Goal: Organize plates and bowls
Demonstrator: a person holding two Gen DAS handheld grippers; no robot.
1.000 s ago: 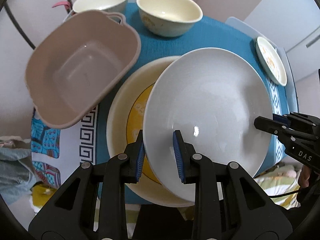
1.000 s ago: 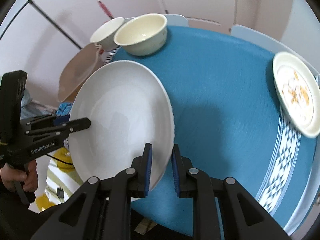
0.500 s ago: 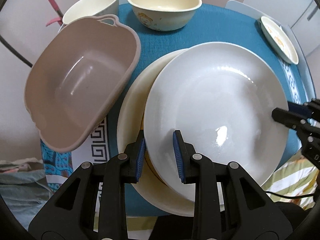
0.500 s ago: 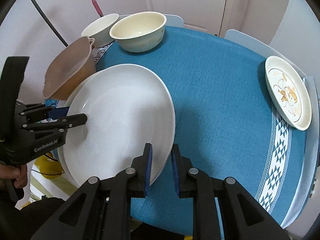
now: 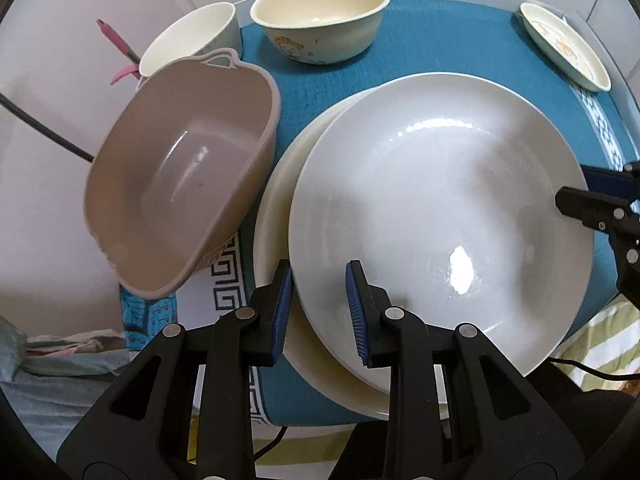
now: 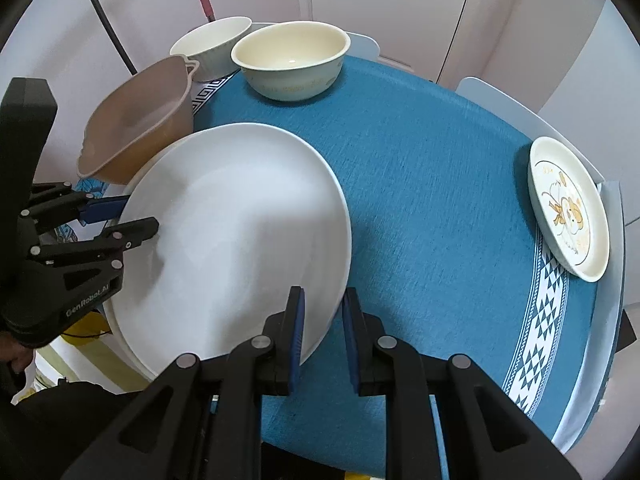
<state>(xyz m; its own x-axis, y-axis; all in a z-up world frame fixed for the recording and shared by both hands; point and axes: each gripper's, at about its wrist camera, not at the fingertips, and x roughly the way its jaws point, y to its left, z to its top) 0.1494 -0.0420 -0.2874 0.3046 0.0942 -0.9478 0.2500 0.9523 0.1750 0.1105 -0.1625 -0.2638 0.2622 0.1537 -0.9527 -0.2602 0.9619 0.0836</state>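
Tan basin (image 5: 180, 176) beside white plate (image 5: 440, 216)

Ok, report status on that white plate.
Both tongs, left and right, straddle white plate rim. Plate over cream plate. Tan basin close alongside.

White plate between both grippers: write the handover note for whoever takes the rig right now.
Left gripper: fingers straddle the near rim of the white plate, shut on it.
Right gripper: shut on the opposite rim of the same plate.
The white plate sits over the cream plate, slightly off centre; whether it rests fully on it cannot be told.
Tan tub stands tilted beside the stack. Cream bowl and white bowl are at the far edge of the blue tablecloth; the small printed plate lies alone on the right.
Left: release the white plate, then gather the small plate and bowls.
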